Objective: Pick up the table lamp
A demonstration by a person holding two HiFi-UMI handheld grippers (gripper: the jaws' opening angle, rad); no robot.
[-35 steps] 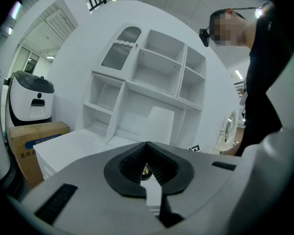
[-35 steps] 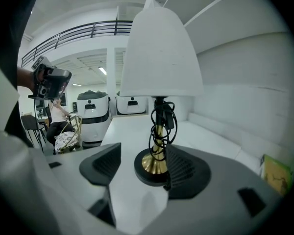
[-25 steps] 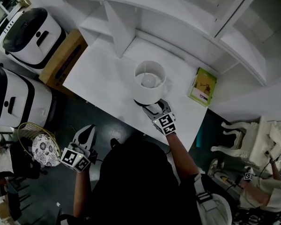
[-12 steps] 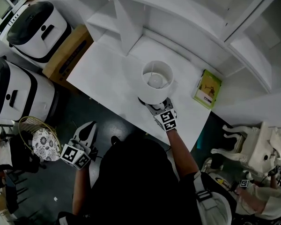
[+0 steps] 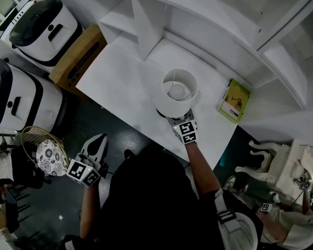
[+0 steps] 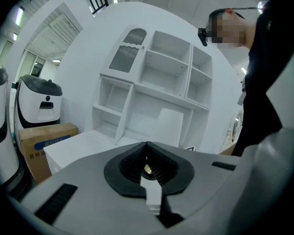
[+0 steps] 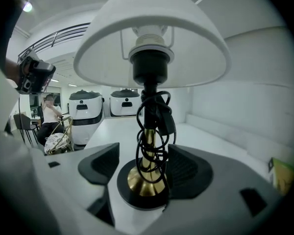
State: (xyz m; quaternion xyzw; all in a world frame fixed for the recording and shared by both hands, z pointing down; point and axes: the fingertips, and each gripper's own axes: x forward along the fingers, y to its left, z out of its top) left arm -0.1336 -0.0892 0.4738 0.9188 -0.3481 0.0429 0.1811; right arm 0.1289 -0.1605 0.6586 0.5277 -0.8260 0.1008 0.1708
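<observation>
Your right gripper [image 7: 143, 169] gapes around the brass, cord-wrapped stem [image 7: 146, 151] of the white-shaded table lamp [image 7: 152, 48] at frame centre: close squarely, low down. Your left gripper [image 6: 147, 153] is shut, empty.

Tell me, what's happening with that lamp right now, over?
Right gripper open, astride stem of table lamp. Left gripper shut, off the table. Cord wound round stem, in the grip's way.

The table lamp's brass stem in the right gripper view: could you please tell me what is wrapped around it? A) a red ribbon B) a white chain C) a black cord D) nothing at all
C: a black cord coils in loops round the brass stem of the table lamp.
</observation>
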